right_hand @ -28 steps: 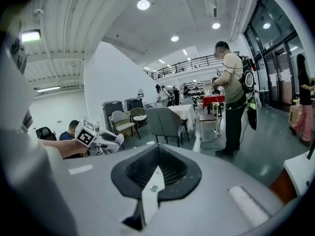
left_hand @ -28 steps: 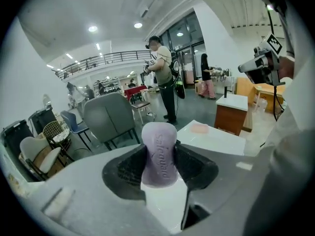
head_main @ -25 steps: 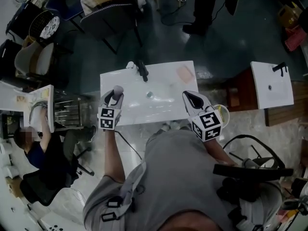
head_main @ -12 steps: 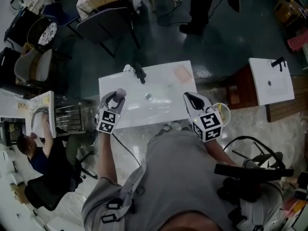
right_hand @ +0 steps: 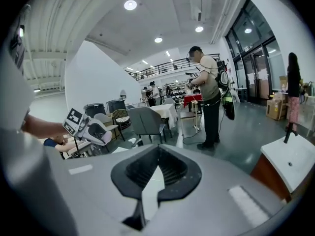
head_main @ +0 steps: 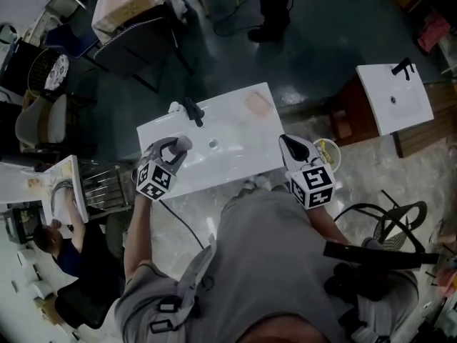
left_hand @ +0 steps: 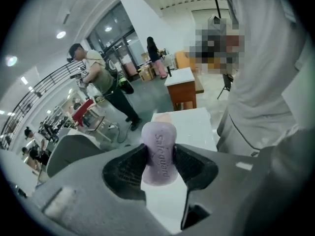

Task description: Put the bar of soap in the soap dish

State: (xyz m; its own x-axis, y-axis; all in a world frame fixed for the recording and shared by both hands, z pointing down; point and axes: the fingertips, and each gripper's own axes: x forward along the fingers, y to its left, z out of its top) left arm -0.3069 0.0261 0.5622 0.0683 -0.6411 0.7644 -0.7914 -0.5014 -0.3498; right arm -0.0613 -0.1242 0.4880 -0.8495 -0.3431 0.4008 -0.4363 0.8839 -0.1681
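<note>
A lilac bar of soap (left_hand: 159,152) with embossed lettering stands on end between my left gripper's (left_hand: 160,161) jaws, which are shut on it. In the head view that left gripper (head_main: 176,147) hovers over the left part of the white sink top (head_main: 232,156), the soap (head_main: 181,142) showing at its tip. The pink soap dish (head_main: 257,104) lies at the sink top's far right corner; the left gripper view shows the soap dish (left_hand: 164,117) just beyond the soap. My right gripper (head_main: 291,147) hangs at the sink's right front corner, its jaws (right_hand: 158,151) shut on nothing.
A black faucet (head_main: 191,111) stands at the sink's far left, with a drain (head_main: 213,145) in the basin. A second white sink (head_main: 394,97) sits to the right on a wooden stand. A person (head_main: 275,6) stands beyond, chairs (head_main: 136,41) at far left.
My left gripper has rolled and shifted a little to the left with the soap still in its jaws. The right gripper drifted slightly right. The head view has swung.
</note>
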